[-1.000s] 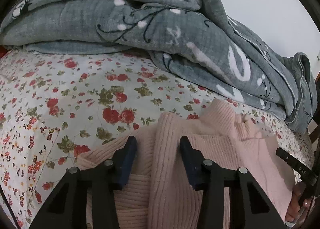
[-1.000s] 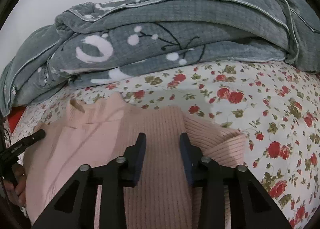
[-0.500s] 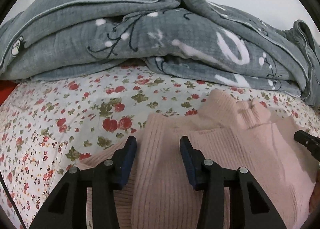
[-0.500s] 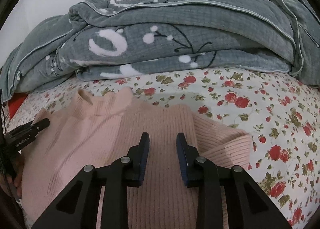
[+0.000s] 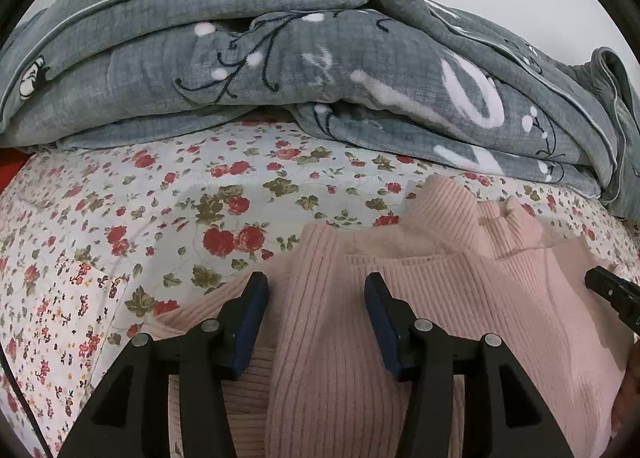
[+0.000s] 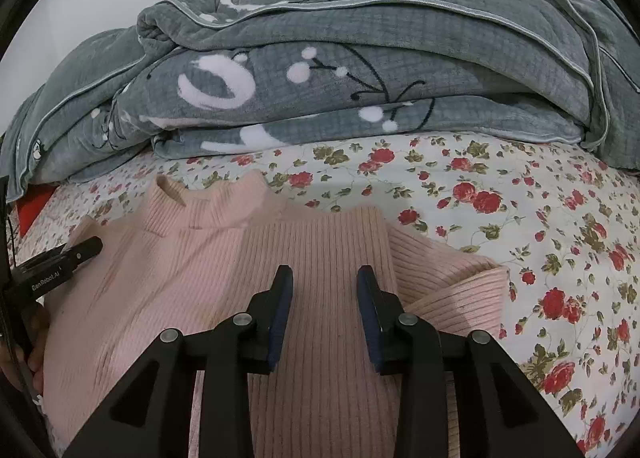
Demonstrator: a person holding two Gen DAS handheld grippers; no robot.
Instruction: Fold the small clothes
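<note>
A pink ribbed sweater [image 5: 500, 298] lies on the floral bedsheet [image 5: 140, 217], collar toward the blanket, both sleeves folded across its body. My left gripper [image 5: 316, 294] hovers over the left sleeve's fold; its jaws are opening, with the raised fold between them and the pads off it. In the right wrist view the sweater [image 6: 168, 266] fills the lower left. My right gripper [image 6: 325, 286] stands over the right folded sleeve, jaws opening, with flat knit below the gap and nothing pinched. One finger [image 6: 76, 254] of the left gripper rests at the sweater's left shoulder.
A bulky grey blanket [image 5: 320, 57] is piled along the back of the bed, also across the right wrist view [image 6: 360, 69]. Floral sheet [image 6: 540, 217] stretches to the right of the sweater. A hand [image 6: 32, 350] shows at the left edge.
The left wrist view has rolled, so the blanket now sits level. Both pairs of jaws stand slightly wider than half a second ago. The sweater stays where it was.
</note>
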